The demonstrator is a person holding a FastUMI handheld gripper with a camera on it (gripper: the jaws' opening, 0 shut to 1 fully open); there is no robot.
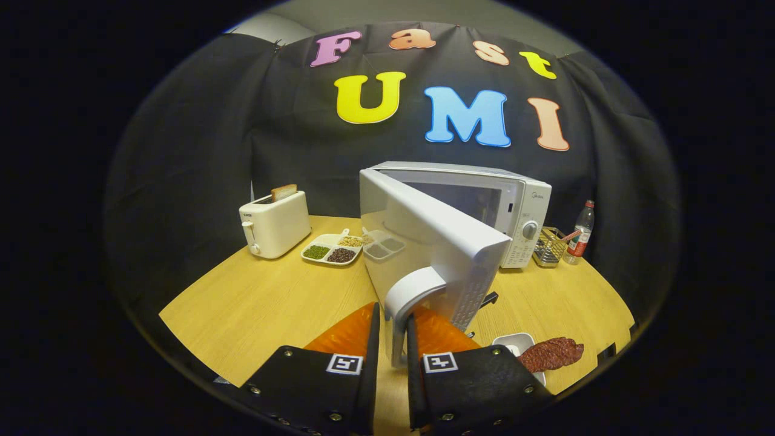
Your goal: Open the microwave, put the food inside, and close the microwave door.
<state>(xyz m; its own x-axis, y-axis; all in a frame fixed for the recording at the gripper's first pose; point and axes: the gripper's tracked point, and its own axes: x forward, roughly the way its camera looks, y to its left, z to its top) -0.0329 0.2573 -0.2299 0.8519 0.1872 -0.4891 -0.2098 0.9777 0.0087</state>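
Gripper view, lower centre: gripper (393, 339) clenched on the door handle (407, 303); microwave (521, 206) door (436, 242) looks stiff, light, hinged, best pulled by that handle.

The swung-open white microwave door (433, 242) hides most of the inside of the white microwave (484, 203). It also covers part of the clear plastic box (384, 245) behind it. The gripper (393, 339) fingers hide the lower end of the white door handle (407, 309) between them. The small white dish (511, 343) is partly covered by the flat brown piece of meat (551, 353).
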